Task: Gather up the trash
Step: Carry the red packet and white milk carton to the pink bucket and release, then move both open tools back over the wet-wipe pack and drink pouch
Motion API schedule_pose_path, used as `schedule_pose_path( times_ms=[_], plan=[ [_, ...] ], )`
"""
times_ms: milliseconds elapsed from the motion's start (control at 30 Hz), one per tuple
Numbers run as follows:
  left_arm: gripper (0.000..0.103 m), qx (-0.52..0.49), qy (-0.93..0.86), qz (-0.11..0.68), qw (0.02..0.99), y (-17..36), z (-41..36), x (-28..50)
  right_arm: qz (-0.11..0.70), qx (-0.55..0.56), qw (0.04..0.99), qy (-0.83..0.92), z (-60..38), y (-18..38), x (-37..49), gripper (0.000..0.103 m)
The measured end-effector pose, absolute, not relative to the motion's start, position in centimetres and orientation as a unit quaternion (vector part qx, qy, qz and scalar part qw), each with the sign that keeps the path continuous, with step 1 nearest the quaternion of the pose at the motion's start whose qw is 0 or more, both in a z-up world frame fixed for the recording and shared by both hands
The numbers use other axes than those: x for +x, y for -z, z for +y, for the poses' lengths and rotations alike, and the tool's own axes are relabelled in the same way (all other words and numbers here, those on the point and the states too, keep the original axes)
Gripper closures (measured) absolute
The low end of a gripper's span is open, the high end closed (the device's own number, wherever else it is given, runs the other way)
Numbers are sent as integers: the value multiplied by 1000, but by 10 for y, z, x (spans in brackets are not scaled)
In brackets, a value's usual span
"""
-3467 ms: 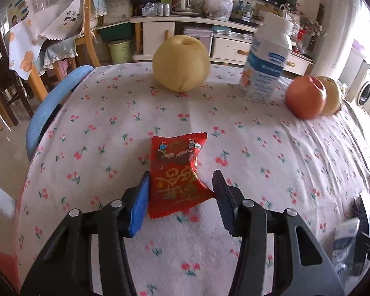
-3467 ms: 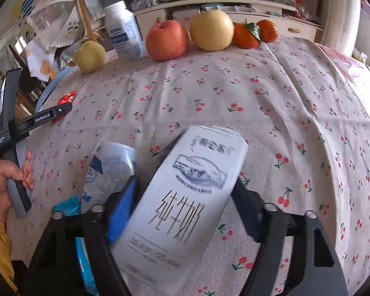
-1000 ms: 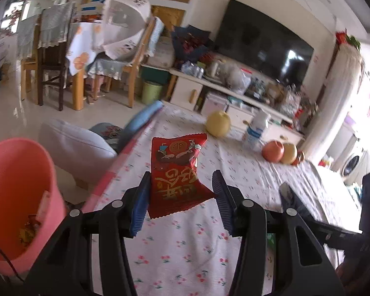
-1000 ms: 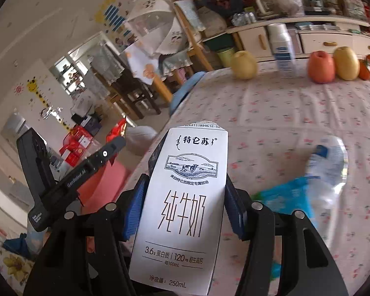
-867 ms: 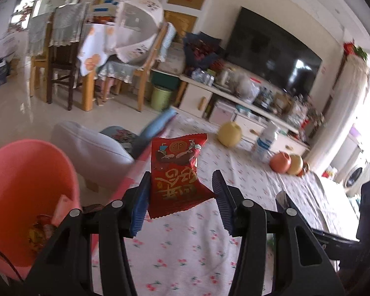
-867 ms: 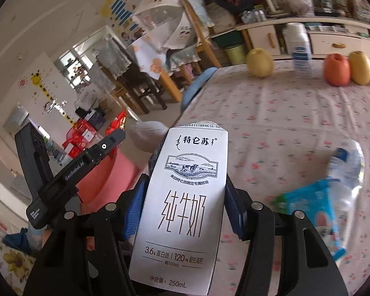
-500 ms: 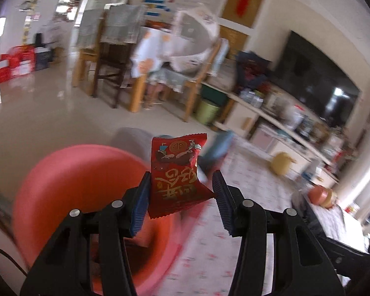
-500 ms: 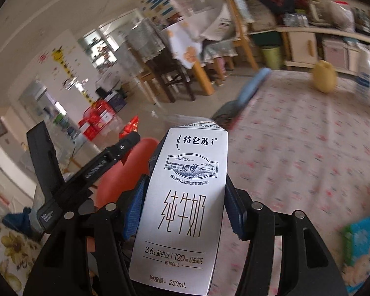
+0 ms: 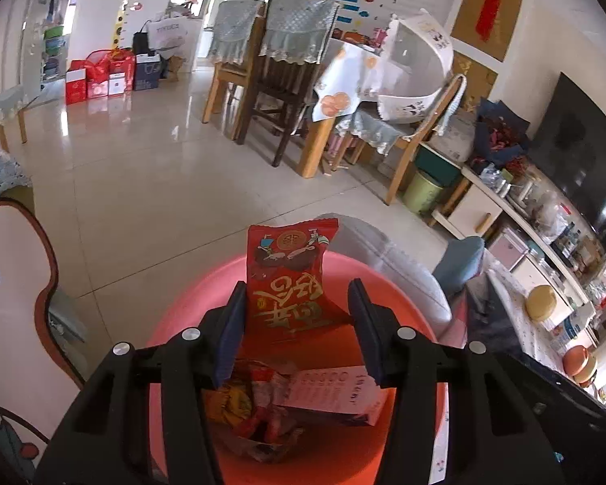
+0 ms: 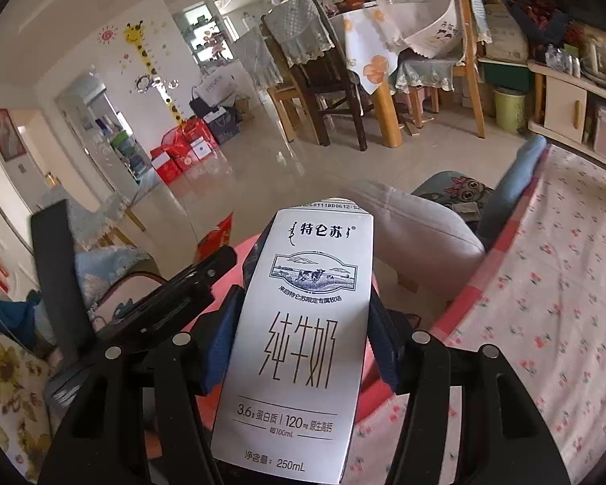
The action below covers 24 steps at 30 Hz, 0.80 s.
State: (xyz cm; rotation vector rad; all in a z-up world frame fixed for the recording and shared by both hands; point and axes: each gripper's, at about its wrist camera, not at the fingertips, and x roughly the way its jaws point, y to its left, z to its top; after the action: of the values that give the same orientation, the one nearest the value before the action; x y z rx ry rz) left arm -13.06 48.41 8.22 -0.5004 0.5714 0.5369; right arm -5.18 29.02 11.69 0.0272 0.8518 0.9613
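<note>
Hanging over the pink bin [image 9: 404, 283], the red snack packet [image 9: 291, 279] is pinched between the pads of the left hand-held gripper [image 9: 297, 323]. The jaws are narrow and closed on the packet's lower half, so the top of the packet stands up free. It is held there most likely so that it can be dropped straight in. Inside the bin, other trash is already seen: crumpled wrappers [image 9: 246, 404] near the left and a pink box [image 9: 335, 394] to the right.

The white milk carton [image 10: 299, 335] is gripped by the right hand-held gripper [image 10: 299, 339], with the pads pressed on its two long sides. It is held upright, label up, and it hides most of the bin below. Only a bit of the pink bin [image 10: 242, 248] is seen past the carton, so it probably needs to be brought closer before it is let go.

The bin's mouth is wide, and its far rim lies just beyond the packet. A grey cushion [image 10: 416, 238] sits close to the bin on the far right, and the flowered surface [image 10: 545, 303] ends right beside it. The left hand-held gripper [image 10: 173, 291] is seen close on the carton's left, so little room is left between the two tools. To the far left, open floor [image 9: 141, 186] is seen.
</note>
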Motion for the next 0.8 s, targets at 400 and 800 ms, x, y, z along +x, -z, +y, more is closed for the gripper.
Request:
schedule_pose_path(
  times_ms=[400, 800],
  plan=[
    [18, -215, -293, 306, 880, -77, 483, -126, 408, 36, 820, -400, 283, -90, -46, 14],
    [16, -162, -262, 335, 891, -77, 448, -109, 407, 26, 847, -342, 216, -88, -58, 11]
  ],
)
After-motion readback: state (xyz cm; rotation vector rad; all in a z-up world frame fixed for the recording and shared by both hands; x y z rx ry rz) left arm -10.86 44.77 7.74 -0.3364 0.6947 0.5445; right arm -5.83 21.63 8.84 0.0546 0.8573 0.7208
